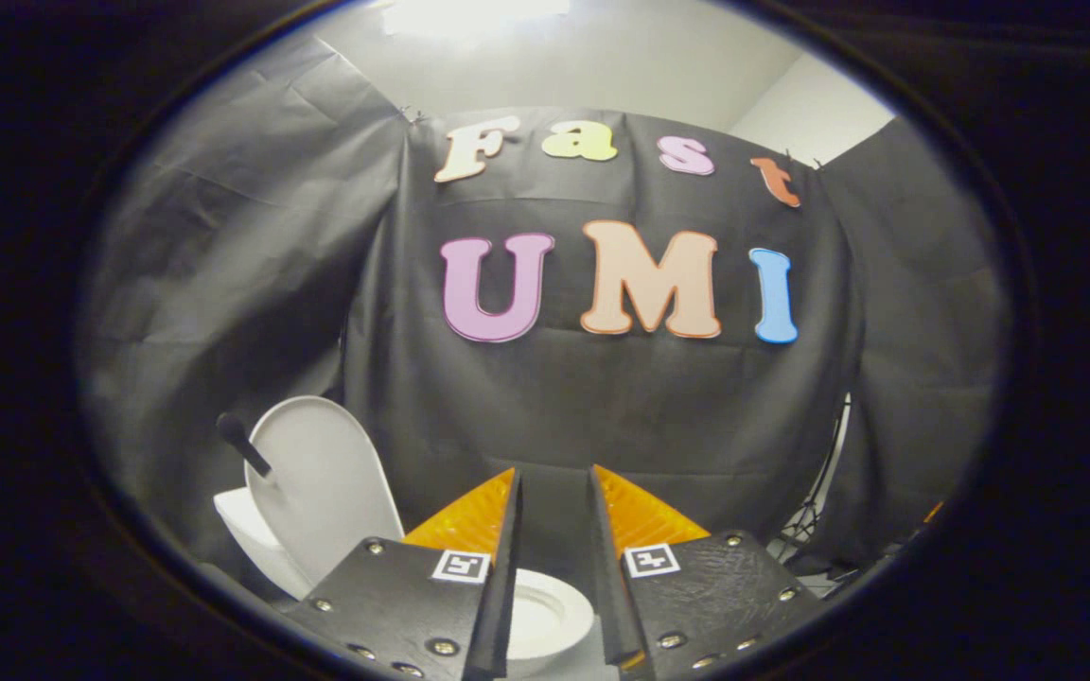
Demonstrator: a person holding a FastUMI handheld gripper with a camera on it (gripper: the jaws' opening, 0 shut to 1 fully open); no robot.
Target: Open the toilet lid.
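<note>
Gripper [554,492] fingers parted, gripping nothing; white oval plastic toilet lid [323,487] stands raised at ten o'clock (black handle [242,443] attached), white round bowl [545,619] showing between the fingers

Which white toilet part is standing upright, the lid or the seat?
The lid, raised left of the open gripper; the seat lies flat between the jaws.

Your claw [554,492] hangs apart with nothing between its fingers, above the bowl [545,615]; the raised lid [323,492] stands beside it.
</note>
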